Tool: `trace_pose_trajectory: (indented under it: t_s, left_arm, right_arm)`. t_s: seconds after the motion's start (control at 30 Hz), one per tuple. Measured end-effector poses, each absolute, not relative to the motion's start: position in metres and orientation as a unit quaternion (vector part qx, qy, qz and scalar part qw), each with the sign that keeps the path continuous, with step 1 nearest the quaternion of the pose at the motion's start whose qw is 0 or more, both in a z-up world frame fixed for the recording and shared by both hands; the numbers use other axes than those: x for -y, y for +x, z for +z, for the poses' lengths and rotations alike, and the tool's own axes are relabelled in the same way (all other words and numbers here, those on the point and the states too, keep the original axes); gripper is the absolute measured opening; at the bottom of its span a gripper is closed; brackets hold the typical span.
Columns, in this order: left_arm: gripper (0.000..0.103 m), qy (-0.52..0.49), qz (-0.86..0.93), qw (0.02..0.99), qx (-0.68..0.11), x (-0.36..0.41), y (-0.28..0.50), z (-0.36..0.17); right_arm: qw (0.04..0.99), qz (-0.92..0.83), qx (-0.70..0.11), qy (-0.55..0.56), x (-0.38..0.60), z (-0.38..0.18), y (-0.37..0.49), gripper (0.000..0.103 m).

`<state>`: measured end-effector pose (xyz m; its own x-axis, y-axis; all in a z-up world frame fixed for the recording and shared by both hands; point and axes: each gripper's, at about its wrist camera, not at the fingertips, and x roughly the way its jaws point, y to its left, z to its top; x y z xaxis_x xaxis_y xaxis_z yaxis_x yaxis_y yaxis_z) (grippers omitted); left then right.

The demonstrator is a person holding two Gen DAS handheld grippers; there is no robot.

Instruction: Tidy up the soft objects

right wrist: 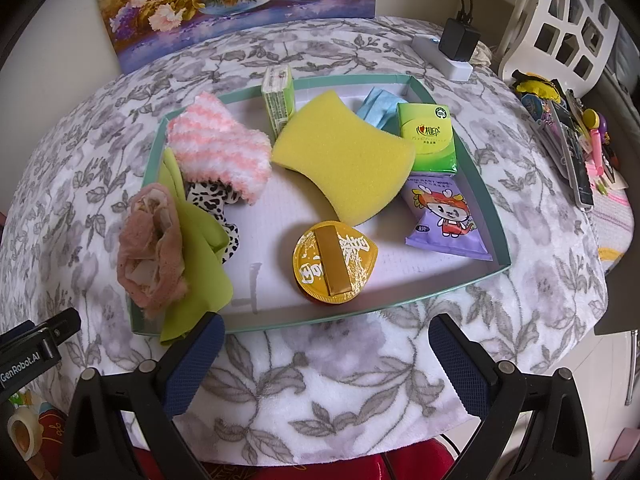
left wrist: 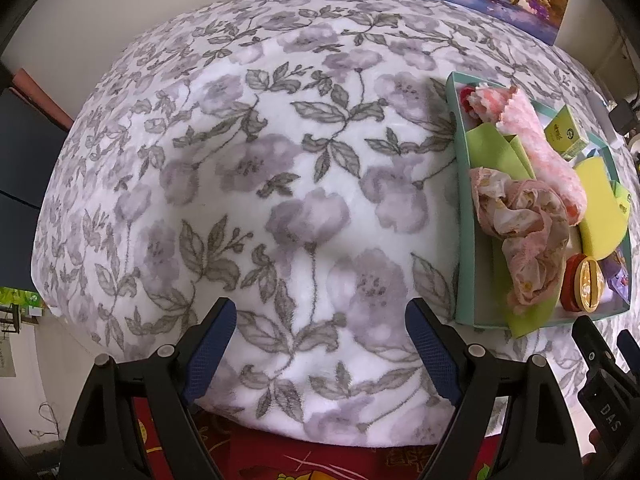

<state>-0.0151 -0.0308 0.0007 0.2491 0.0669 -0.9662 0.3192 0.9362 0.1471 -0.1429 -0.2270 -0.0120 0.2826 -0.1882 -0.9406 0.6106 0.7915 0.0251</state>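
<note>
A teal-rimmed tray [right wrist: 502, 216] on the floral blanket holds a pink-and-white fuzzy cloth [right wrist: 220, 148], a yellow sponge [right wrist: 344, 160], a green cloth [right wrist: 200, 256], a pink lace fabric [right wrist: 150, 248] draped over the left rim, a leopard-print piece [right wrist: 212, 200], tissue packs [right wrist: 428, 136], a purple wipes pack [right wrist: 444, 216] and a gold-lidded cup [right wrist: 334, 264]. My right gripper [right wrist: 328, 364] is open and empty just in front of the tray. My left gripper [left wrist: 320, 344] is open and empty over bare blanket, left of the tray [left wrist: 466, 240]. The lace fabric [left wrist: 520, 224] and fuzzy cloth [left wrist: 536, 148] also show there.
A flower painting [right wrist: 232, 4] leans at the back. A power strip with an adapter [right wrist: 452, 52] lies behind the tray. A white lattice rack [right wrist: 560, 24] and small clutter [right wrist: 572, 128] sit at the right. Wide blanket [left wrist: 240, 180] lies left of the tray.
</note>
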Motion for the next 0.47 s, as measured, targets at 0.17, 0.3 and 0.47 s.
trace_pose_trajectory:
  t_s: [0.17, 0.3, 0.47]
  left_arm:
    - [0.087, 0.157, -0.079, 0.774, -0.608, 0.0295, -0.0151, 0.0004]
    - [0.087, 0.156, -0.081, 0.776, -0.606, 0.0291, -0.0157, 0.0012]
    - [0.087, 0.153, -0.086, 0.780, -0.600, 0.0306, -0.0170, 0.0039]
  right_arm:
    - [0.776, -0.258, -0.541, 0.195, 0.2267, -0.0121, -0.1429, 0.103]
    - [0.776, -0.257, -0.541, 0.195, 0.2266, -0.0122, -0.1429, 0.103]
    - [0.776, -0.258, -0.541, 0.196, 0.2266, -0.0121, -0.1428, 0.103]
